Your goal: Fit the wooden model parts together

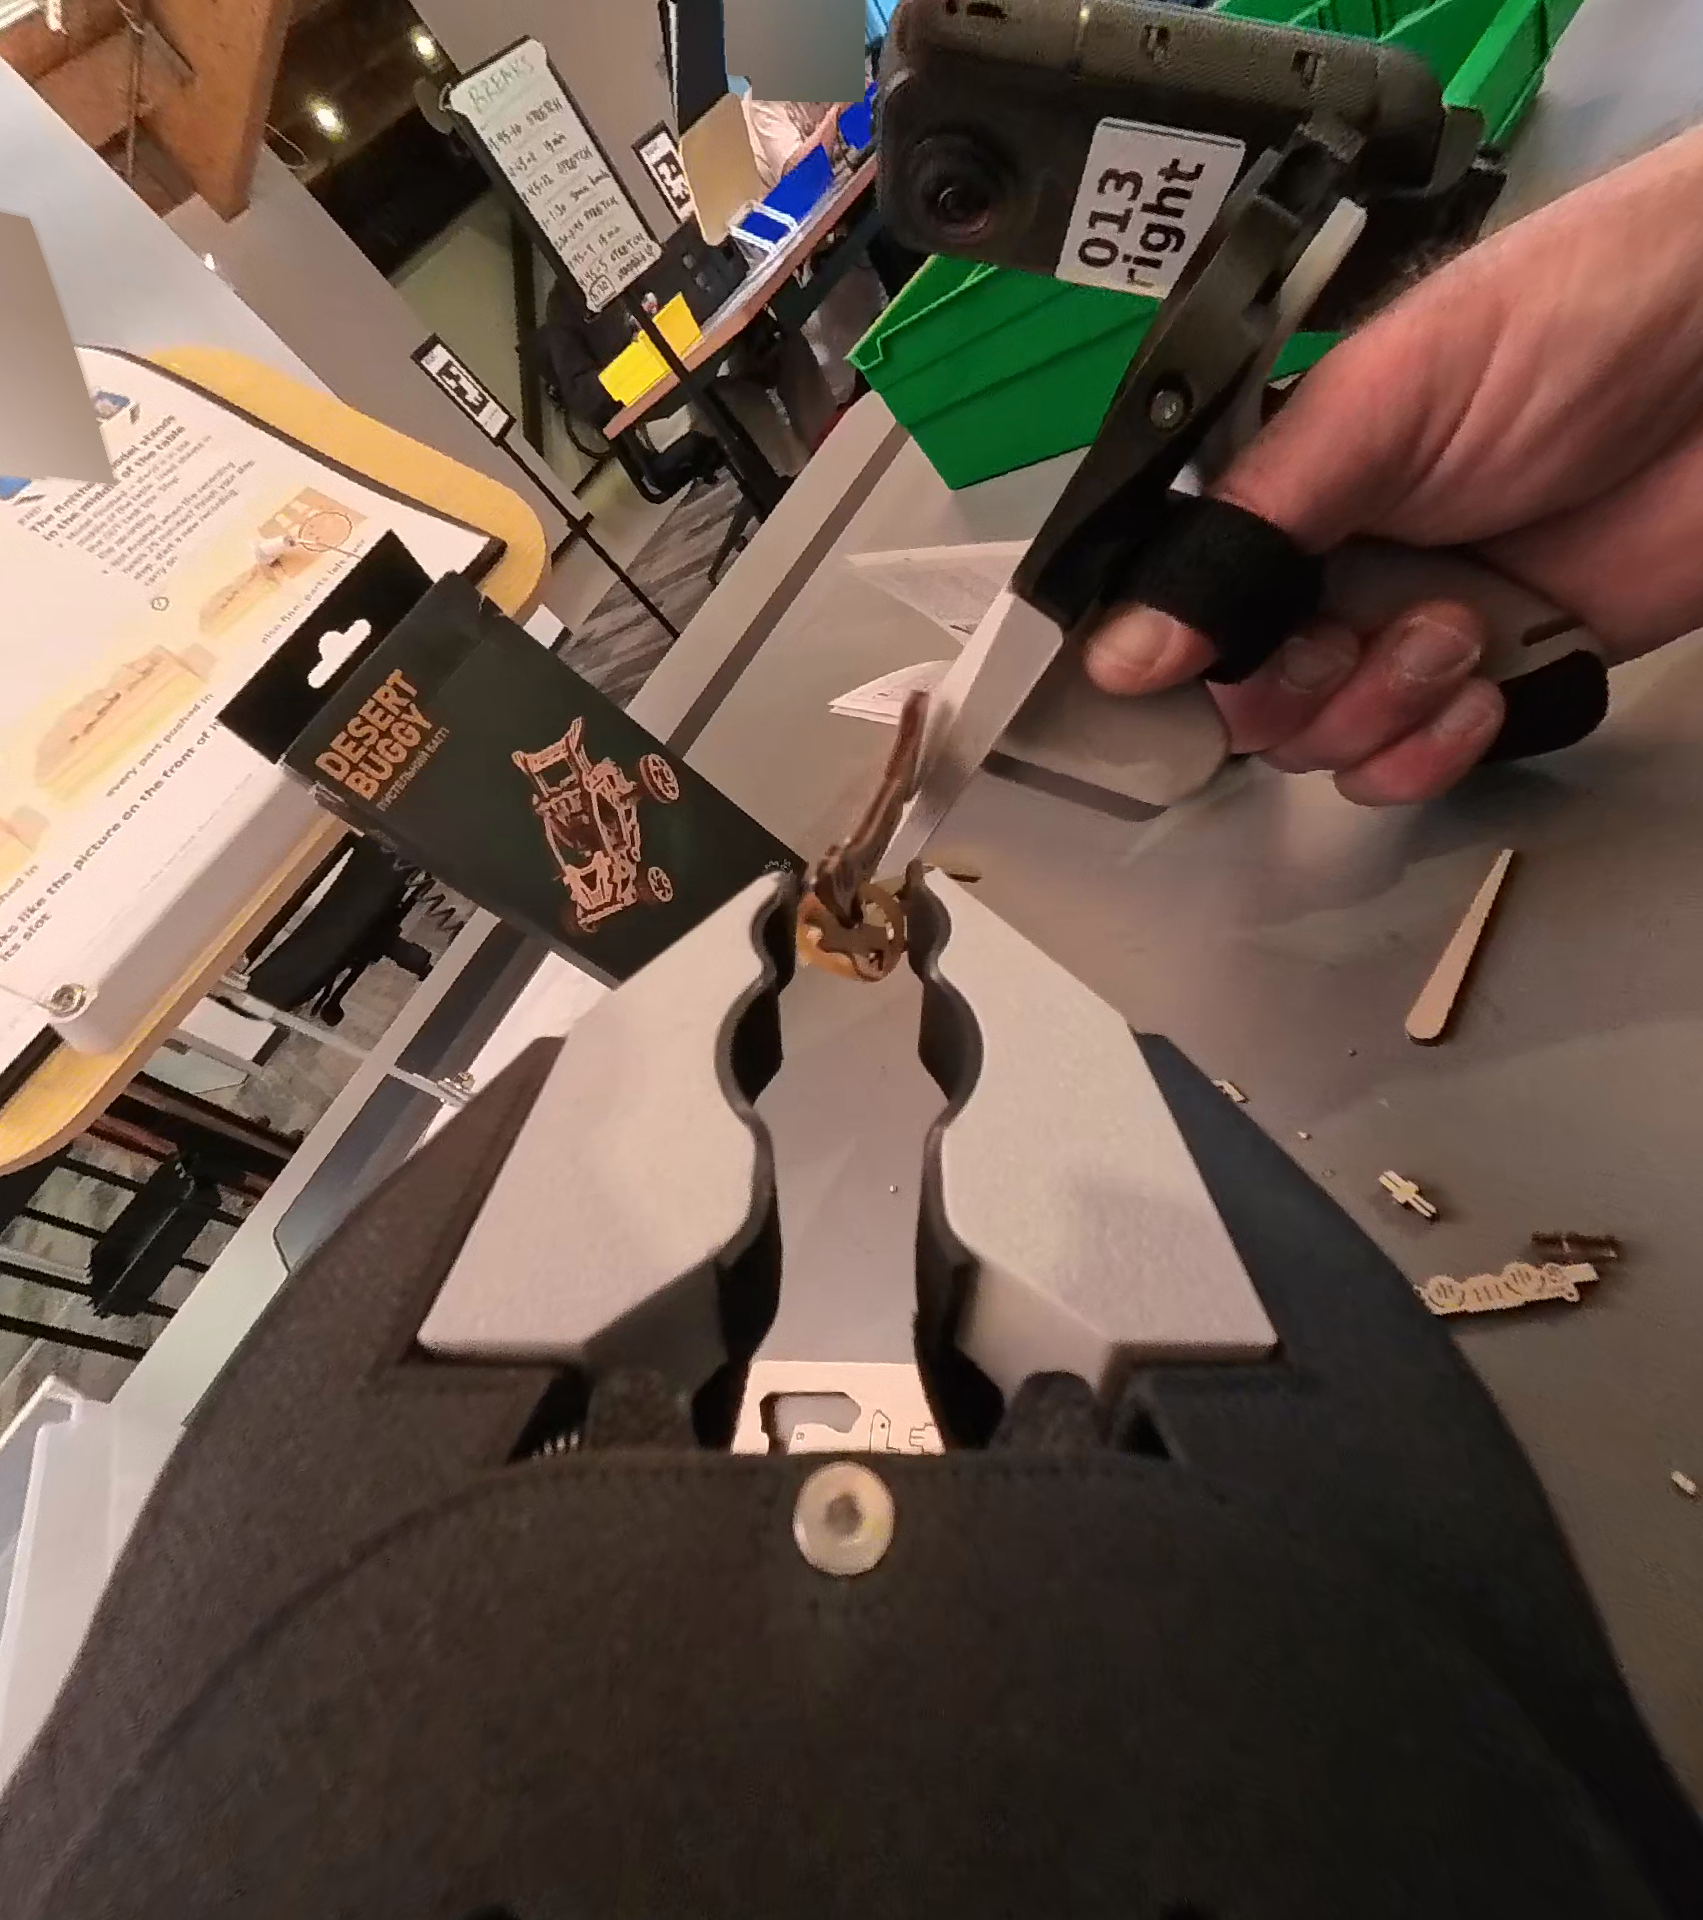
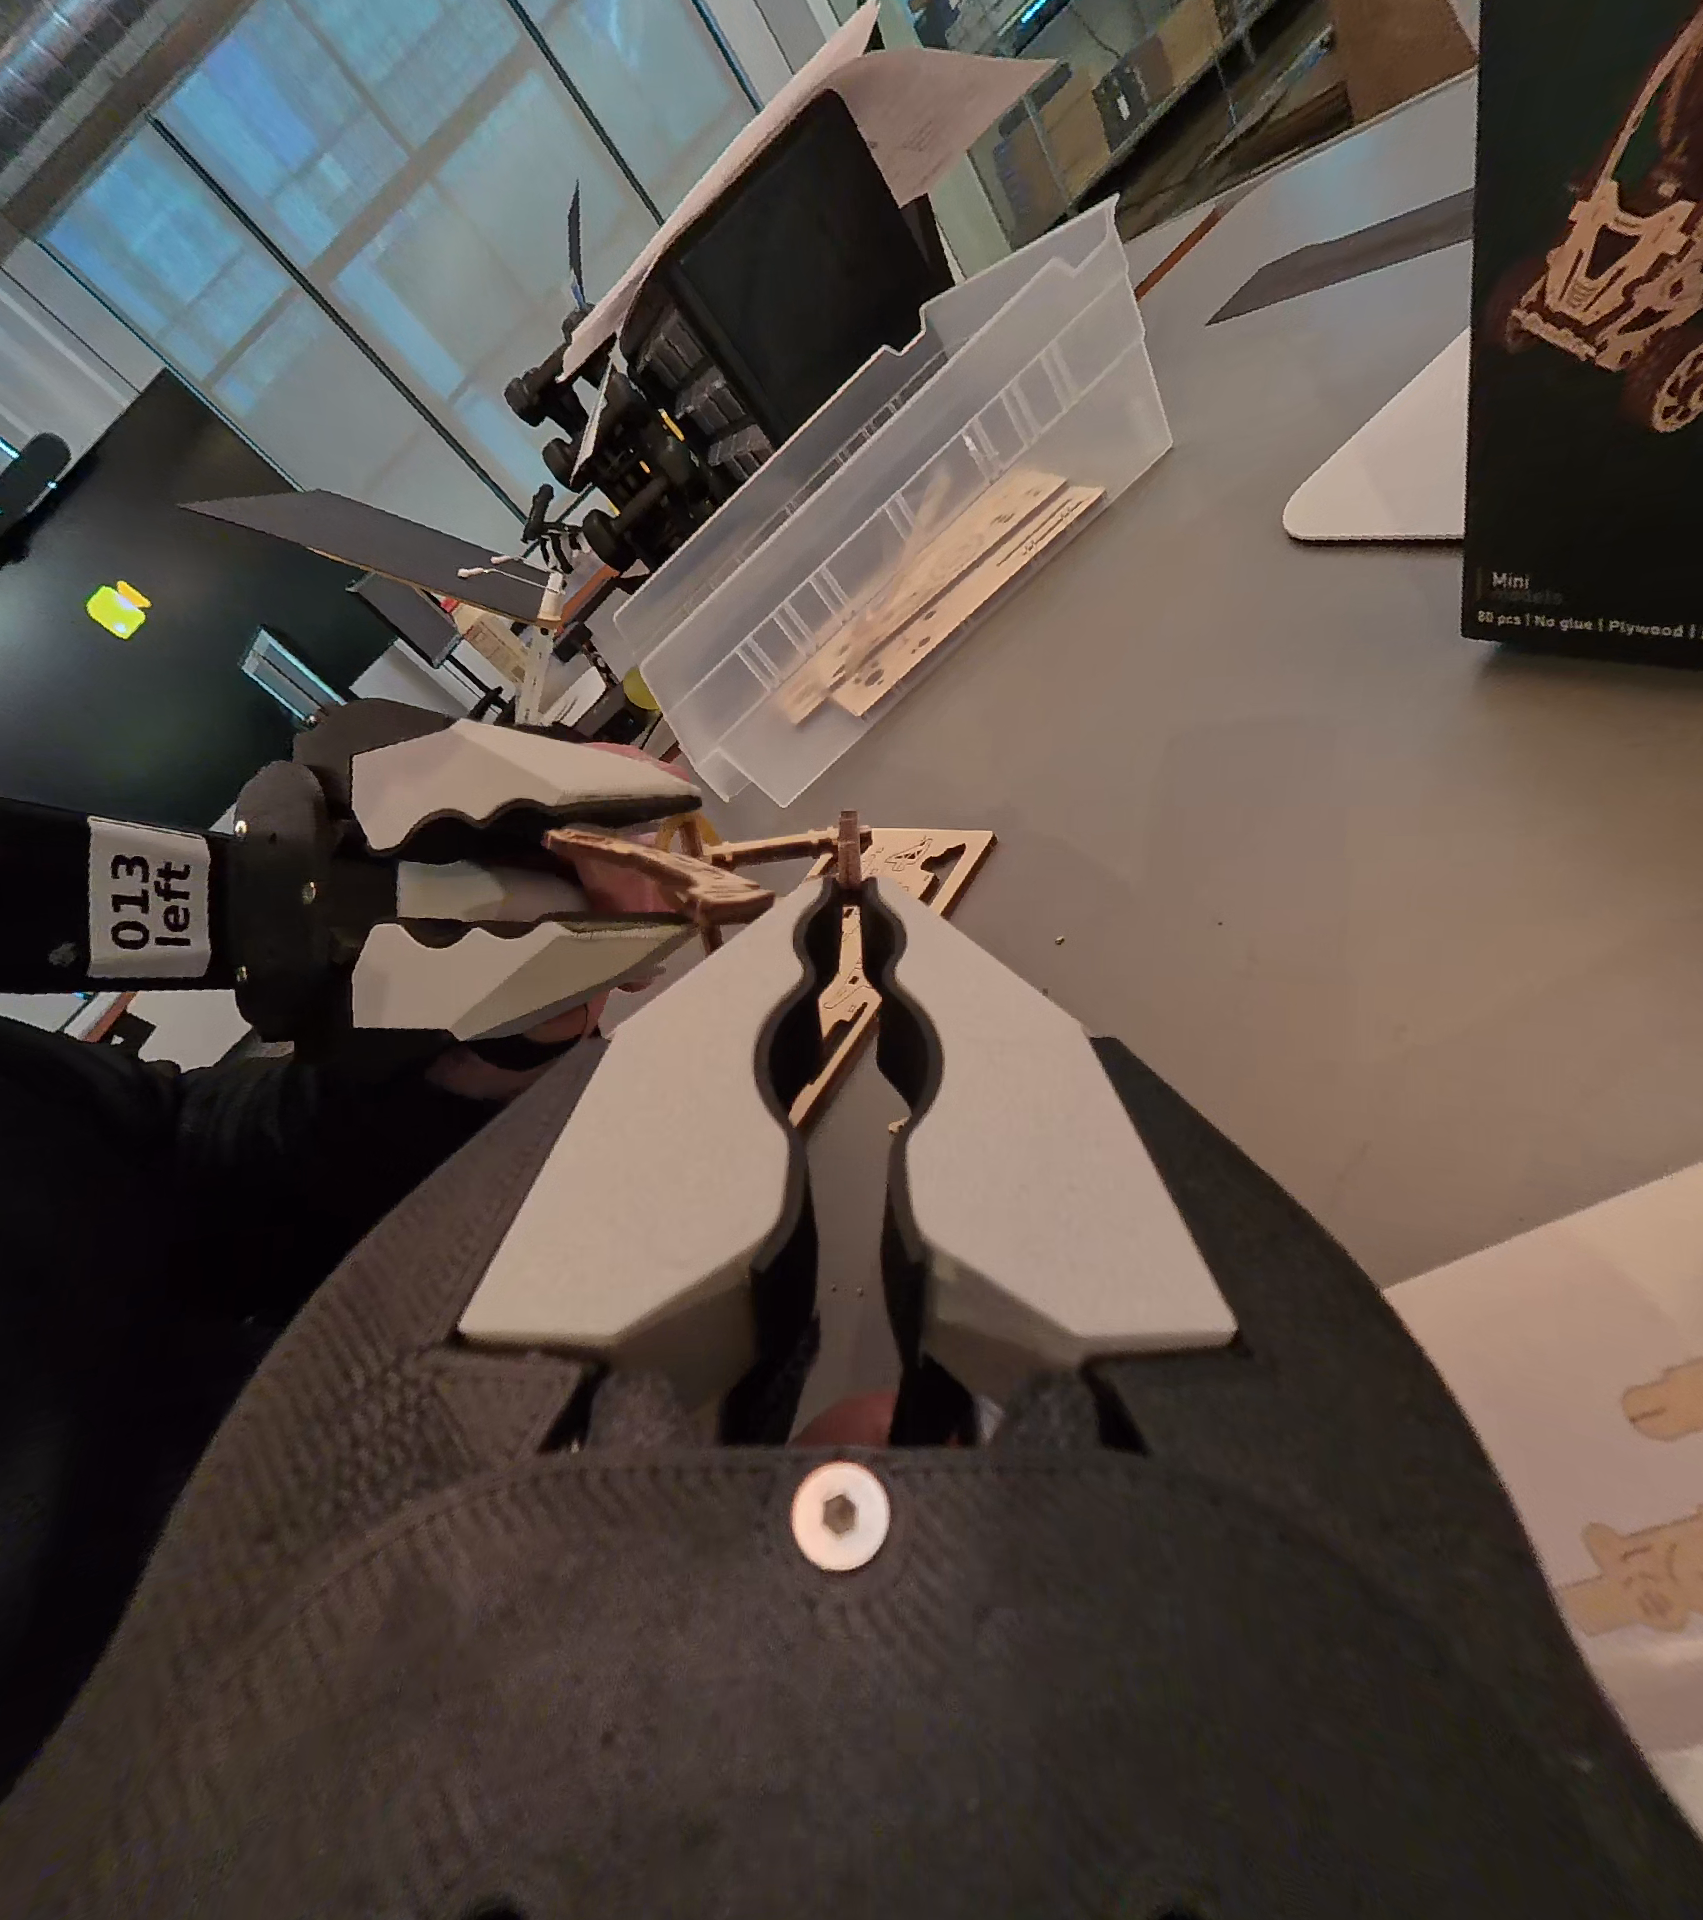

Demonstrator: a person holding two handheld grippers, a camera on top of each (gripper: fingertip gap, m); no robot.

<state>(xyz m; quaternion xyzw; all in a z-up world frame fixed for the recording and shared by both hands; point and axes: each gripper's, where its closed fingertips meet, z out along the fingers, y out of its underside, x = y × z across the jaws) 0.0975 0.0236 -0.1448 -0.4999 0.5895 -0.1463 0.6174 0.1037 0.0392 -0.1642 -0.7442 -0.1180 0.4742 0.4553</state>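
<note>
From the left wrist view, the left gripper (image 1: pixel 852 914) is clamping a wooden model assembly (image 1: pixel 852 930) above the grey table (image 1: pixel 1346 997); a dark model box (image 1: pixel 514 769) is standing behind. From the right wrist view, the right gripper (image 2: pixel 849 894) is pinching a small wooden peg (image 2: pixel 848 850), with a clear bin (image 2: pixel 888 520) lying beyond.

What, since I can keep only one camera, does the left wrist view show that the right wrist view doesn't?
Left only: green bin, loose wooden stick, hand gripping the right gripper. Right only: clear tray holding wooden sheets, wooden peg in the right gripper's jaws. Both: dark model box, wooden assembly in the left gripper's jaws.
</note>
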